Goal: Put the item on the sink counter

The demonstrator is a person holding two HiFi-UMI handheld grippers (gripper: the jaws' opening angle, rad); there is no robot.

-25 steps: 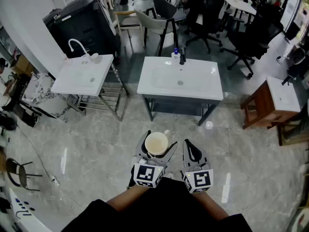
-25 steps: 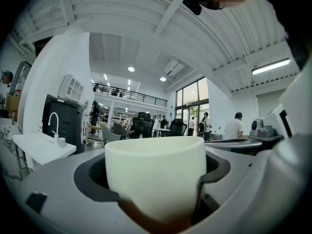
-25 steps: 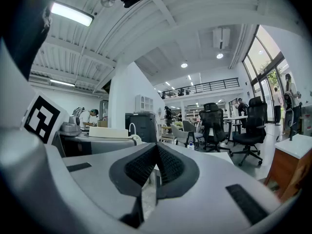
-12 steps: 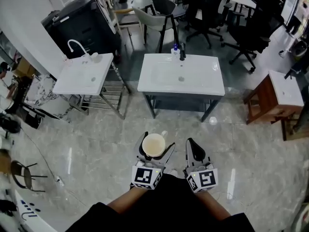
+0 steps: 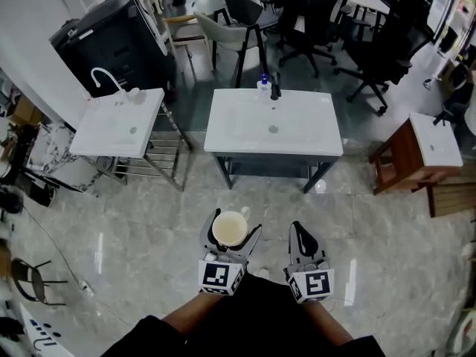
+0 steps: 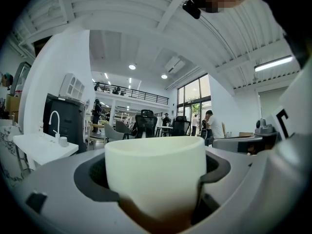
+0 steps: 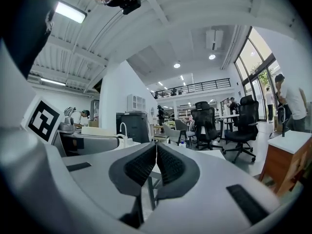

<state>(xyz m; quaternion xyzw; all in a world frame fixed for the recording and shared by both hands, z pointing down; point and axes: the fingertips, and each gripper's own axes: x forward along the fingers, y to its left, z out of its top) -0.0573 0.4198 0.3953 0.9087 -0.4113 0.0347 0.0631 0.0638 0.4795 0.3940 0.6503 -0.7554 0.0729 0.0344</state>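
Left hand-held gripper (image 5: 232,233): clamped round the cup's sides, probably to hold it upright.
Cup (image 5: 227,227): between those jaws, over the floor.
Tabletop (image 5: 318,141): at 12 o'clock, well apart.
Right hand-held gripper (image 5: 300,236): clenched, empty, at 3 o'clock.

My left gripper (image 5: 229,224) low in front of torso, jaws pointing forward, spread and clamped on sides of upright white cup (image 5: 230,230). My right gripper (image 5: 299,230) just beside it, level, near parallel, jaws pressed together, ribbed pads meeting. Marker cubes face up toward head camera. Left forearm (image 5: 187,315) and right forearm (image 5: 326,320) angle in from dark sleeves.
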